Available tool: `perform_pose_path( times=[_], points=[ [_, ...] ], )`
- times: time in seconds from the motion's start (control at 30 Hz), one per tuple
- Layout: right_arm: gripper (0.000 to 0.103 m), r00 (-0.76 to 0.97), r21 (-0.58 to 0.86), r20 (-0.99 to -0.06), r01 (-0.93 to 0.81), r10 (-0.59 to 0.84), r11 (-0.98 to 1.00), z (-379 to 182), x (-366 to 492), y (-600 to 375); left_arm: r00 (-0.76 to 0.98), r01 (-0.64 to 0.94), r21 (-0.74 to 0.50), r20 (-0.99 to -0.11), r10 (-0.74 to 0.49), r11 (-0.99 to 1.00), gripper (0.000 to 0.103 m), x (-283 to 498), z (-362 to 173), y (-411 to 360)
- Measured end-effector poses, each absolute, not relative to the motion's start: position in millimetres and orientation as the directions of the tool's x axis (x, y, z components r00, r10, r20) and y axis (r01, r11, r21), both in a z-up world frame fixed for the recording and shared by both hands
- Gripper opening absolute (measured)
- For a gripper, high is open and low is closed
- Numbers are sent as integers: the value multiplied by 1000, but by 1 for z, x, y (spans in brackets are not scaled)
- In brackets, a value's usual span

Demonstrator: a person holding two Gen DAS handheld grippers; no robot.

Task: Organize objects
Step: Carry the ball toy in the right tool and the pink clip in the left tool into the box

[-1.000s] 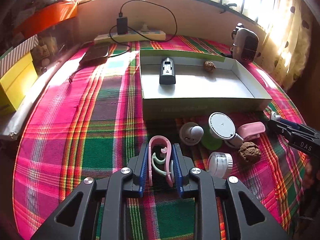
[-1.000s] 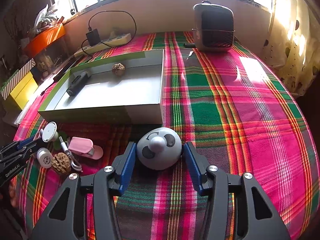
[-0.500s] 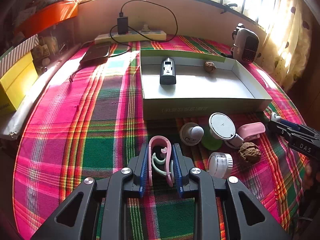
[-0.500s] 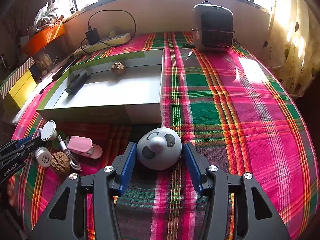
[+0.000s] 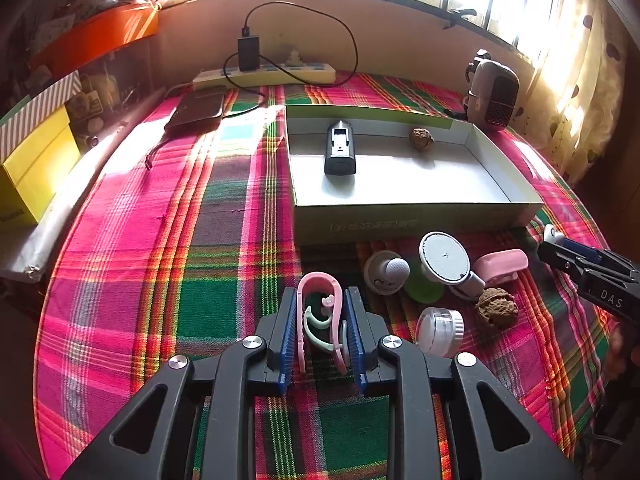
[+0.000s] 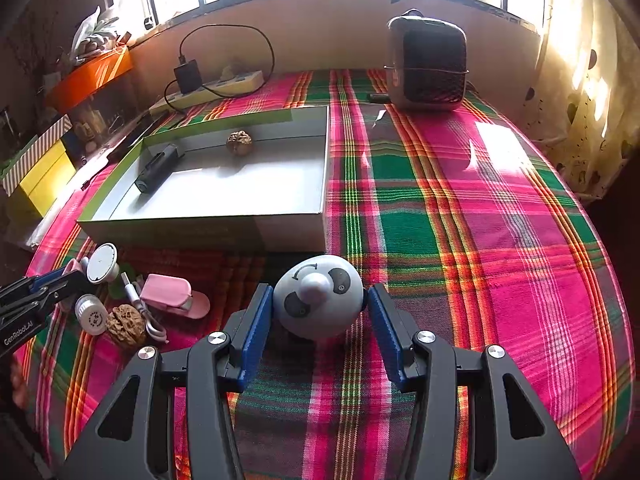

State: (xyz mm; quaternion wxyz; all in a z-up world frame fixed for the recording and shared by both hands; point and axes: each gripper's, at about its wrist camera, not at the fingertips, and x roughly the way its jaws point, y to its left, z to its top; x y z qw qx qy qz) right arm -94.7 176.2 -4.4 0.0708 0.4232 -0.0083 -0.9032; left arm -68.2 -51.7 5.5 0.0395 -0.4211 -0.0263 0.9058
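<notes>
Blue-padded left gripper [image 5: 320, 326] is clamped on a pink clip [image 5: 320, 312], both pads tight against its sides, a pale green hook piece nested inside it. Clip sits low over the plaid tablecloth [image 5: 200, 272]; contact with the cloth can't be judged.

Right gripper [image 6: 318, 320] straddles a grey panda-face ball [image 6: 318, 298]. Left pad looks in contact, right pad just beside it with a sliver of gap, so can't say whether it's actually squeezing. Ball rests on the cloth just in front of the box's near right corner.

Loose cluster between the two grippers, left wrist view: clear ribbed cap [image 5: 440, 326] nearest, walnut [image 5: 497, 308] just right of it, then a round white dish with a ball [image 5: 386, 274], a green disc [image 5: 424, 290] under a white round puck [image 5: 445, 256], and a pink case [image 5: 502, 266] touching the puck's right side. White cable [image 6: 140, 300] runs past the walnut in the right wrist view.

Beyond the cluster: shallow white box with green rim [image 5: 400, 220], open top. Inside, a black device [image 5: 340, 148] lies near the far left, and a second walnut [image 5: 422, 138] near the far wall, well apart.

Far edge: small heater [image 6: 426, 66] at back right, power strip with black charger [image 5: 264, 72] by the wall, dark phone [image 5: 198, 110] left of the box, yellow box [image 5: 36, 168] at far left.
</notes>
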Motion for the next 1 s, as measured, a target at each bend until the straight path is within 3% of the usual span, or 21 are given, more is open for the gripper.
perform_pose_path(
  times=[1.0],
  points=[
    [50, -690, 54, -706, 169, -158, -984, 42, -125, 163, -685, -156, -91, -708, 174, -984, 21, -117, 57, -16]
  ],
)
